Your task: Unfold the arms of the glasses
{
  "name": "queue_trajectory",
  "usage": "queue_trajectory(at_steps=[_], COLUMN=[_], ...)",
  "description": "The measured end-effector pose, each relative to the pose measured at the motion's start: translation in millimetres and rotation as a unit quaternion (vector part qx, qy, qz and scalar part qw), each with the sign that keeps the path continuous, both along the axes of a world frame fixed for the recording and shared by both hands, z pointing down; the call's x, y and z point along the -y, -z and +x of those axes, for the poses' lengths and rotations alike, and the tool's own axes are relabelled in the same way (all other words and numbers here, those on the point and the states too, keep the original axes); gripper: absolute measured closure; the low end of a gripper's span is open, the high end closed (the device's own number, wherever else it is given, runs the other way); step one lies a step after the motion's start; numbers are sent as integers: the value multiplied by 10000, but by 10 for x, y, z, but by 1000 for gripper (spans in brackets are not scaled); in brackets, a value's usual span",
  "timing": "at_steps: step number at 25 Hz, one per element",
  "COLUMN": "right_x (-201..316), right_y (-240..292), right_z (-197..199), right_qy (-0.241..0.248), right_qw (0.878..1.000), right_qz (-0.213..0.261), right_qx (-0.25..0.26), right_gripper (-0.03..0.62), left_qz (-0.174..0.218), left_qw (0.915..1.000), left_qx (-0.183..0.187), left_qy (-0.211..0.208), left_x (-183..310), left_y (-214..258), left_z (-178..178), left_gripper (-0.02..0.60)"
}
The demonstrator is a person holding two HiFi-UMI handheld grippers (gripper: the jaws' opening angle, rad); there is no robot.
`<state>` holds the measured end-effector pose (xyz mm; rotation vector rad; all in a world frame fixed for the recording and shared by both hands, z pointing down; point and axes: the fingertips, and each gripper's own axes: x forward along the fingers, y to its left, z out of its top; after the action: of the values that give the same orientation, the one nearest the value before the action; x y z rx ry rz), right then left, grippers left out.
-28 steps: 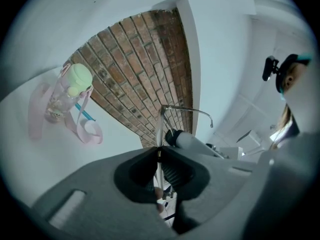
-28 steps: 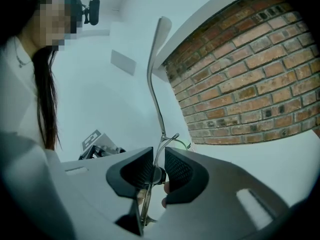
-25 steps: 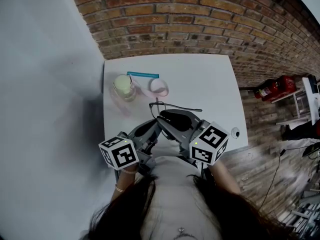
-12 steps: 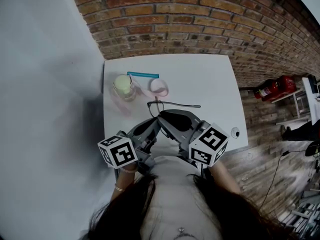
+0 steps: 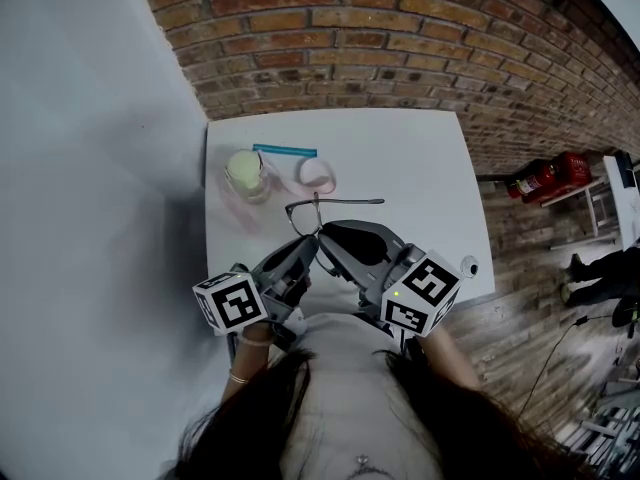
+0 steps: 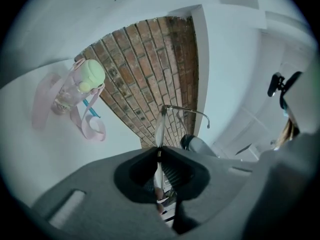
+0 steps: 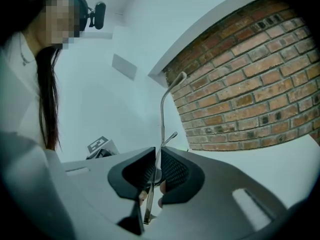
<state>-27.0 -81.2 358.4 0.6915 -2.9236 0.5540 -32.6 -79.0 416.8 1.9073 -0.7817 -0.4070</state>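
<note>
Snugly, glasses (image 6: 159,126) between left fingers (image 6: 173,174), right fingers (image 7: 173,169)

Left gripper (image 5: 306,252) and right gripper (image 5: 333,238) meet tip to tip, each clamped on the glasses (image 5: 350,202).

The glasses (image 5: 318,211) are held over the near middle of the table (image 5: 430,158), with one arm running out to their right. The left gripper (image 5: 310,243) clamps them from the near left and the right gripper (image 5: 326,232) from the near right (the two sets of tips almost meet). A strap loop (image 5: 318,175) lies just behind the glasses. A bottle (image 5: 246,173) stands behind and to their left. A straw (image 5: 285,151) lies farther back, near the brick wall (image 5: 400,38). Well to the right of the glasses, off the table, sits a fire extinguisher (image 5: 545,176).
</note>
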Motion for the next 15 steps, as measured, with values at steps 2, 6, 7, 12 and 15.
queue_trajectory(at_steps=[2, 6, 7, 12, 15], right_x=[-3, 2, 3, -2, -3], right_y=[18, 54, 60, 122, 153], right_z=[1, 13, 18, 39, 37], right_qy=[3, -15, -20, -28, -23], right_qw=[10000, 10000, 9999, 9998, 9997], right_qz=[22, 66, 73, 149, 178], right_qx=[20, 73, 85, 145, 183], right_gripper=[554, 557, 557, 557, 559], left_qz=[-33, -179, -251, -693, -721], left_qw=[10000, 9997, 9994, 9945, 9919], left_qx=[-52, -155, -192, -720, -997], left_qy=[37, 103, 120, 300, 325], left_x=[6, 15, 11, -7, 8], left_y=[-3, -38, -68, -82, -35], left_z=[-11, -51, -65, -74, -72], left_gripper=[560, 560, 560, 560, 560])
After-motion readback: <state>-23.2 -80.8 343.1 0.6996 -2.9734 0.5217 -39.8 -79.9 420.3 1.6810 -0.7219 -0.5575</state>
